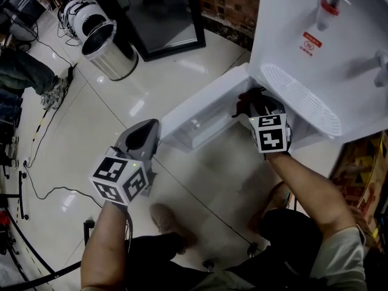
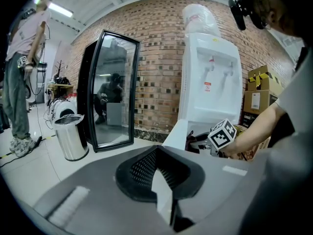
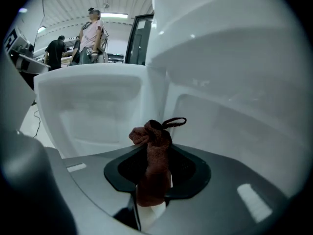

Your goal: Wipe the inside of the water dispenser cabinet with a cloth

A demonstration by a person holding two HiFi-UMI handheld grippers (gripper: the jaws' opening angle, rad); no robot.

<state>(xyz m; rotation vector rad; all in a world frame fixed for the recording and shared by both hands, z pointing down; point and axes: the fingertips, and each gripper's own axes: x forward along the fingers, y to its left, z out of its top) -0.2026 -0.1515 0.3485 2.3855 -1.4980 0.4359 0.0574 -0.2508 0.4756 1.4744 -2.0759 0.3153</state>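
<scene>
The left gripper (image 2: pixel 158 155) has its jaws pressed together with nothing between the fingers, and it points forward and slightly down. The left marker cube (image 1: pixel 119 179) sits behind the fingers, over the wrist, and the bare left forearm (image 1: pixel 104 247) runs back from it. The right gripper (image 3: pixel 155 153) clamps a brown cloth (image 3: pixel 152 136), whose bunched end sticks out past the fingertips. The right marker cube (image 1: pixel 269 132) rides behind those fingers, and the right forearm (image 1: pixel 306 183) reaches further ahead than the left.

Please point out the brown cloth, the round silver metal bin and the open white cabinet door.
Brown cloth (image 3: pixel 154 165): right gripper view, its middle part.
Round silver metal bin (image 1: pixel 112 62): head view, side wall.
Open white cabinet door (image 1: pixel 203 102): head view, upper part.
</scene>
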